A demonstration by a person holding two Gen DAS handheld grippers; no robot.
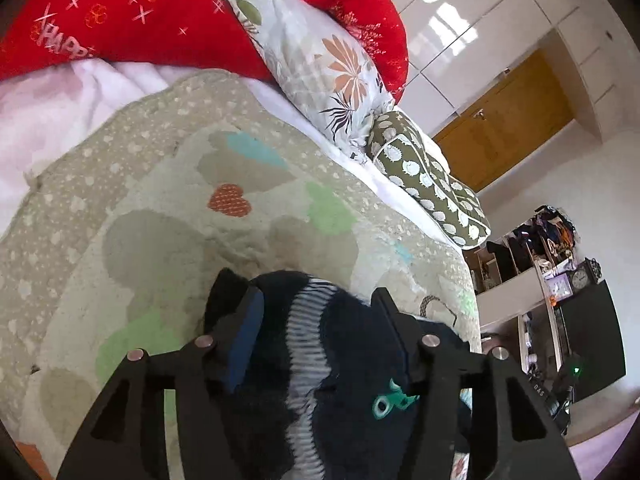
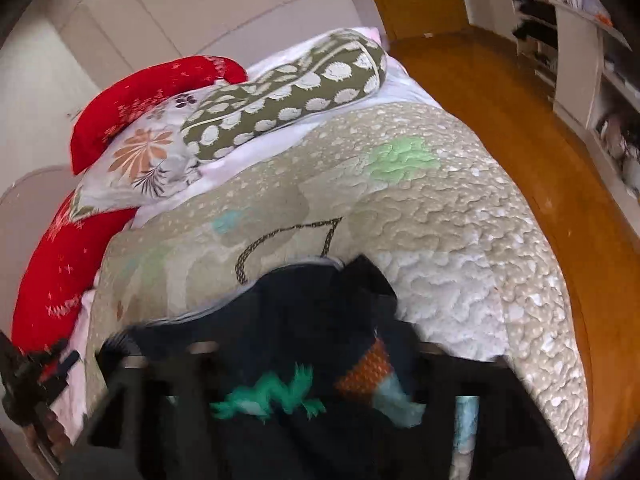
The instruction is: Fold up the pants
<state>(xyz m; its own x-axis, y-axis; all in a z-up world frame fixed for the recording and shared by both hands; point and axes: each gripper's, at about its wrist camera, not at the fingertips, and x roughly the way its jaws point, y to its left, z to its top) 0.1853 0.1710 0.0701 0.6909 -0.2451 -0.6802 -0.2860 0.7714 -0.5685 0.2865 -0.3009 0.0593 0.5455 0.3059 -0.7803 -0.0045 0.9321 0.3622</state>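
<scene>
The pants (image 1: 344, 340) are dark navy fleece with a grey-white ribbed band and a small green print. In the left wrist view my left gripper (image 1: 316, 300) is shut on a bunched part of them, held over the beige quilt (image 1: 168, 208). In the right wrist view the pants (image 2: 304, 320) show a green dragon print and an orange patch. They drape over my right gripper (image 2: 320, 344) and hide most of its fingers; it looks shut on the cloth. This view is blurred.
The bed carries a red cushion (image 1: 132, 12), a floral pillow (image 1: 320, 64) and an olive spotted pillow (image 1: 428, 184) at its head. A wooden floor (image 2: 520, 128) runs along the bed's right side. Cluttered shelves (image 1: 536, 264) stand by the wall. White wardrobes stand behind.
</scene>
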